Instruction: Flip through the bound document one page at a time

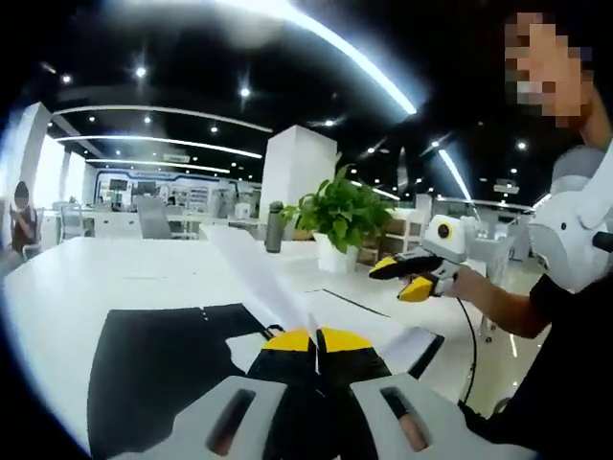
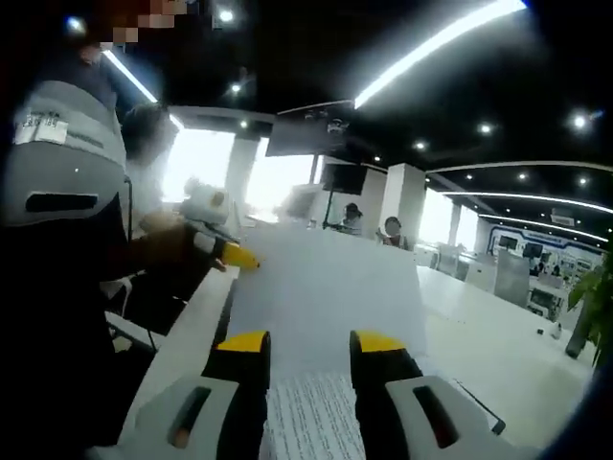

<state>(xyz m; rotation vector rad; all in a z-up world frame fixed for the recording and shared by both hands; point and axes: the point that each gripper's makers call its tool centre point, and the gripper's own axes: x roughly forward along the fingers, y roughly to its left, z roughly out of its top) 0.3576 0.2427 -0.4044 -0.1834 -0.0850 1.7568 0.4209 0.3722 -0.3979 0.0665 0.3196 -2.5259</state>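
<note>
Your left tongs (image 1: 316,337) pinched shut on lifted white paper page (image 1: 257,273); your right tongs (image 2: 306,343) gaping, empty, above printed white bound document (image 2: 311,412) on white surface (image 2: 488,355).

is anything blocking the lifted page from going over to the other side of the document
Nothing visible does. The left gripper is shut on the lifted page, which stands up off the dark mat. The right gripper hangs open above the printed page, apart from the sheet. The plant sits well back on the table.

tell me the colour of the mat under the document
Black mat, clearest in the left gripper view.
</note>
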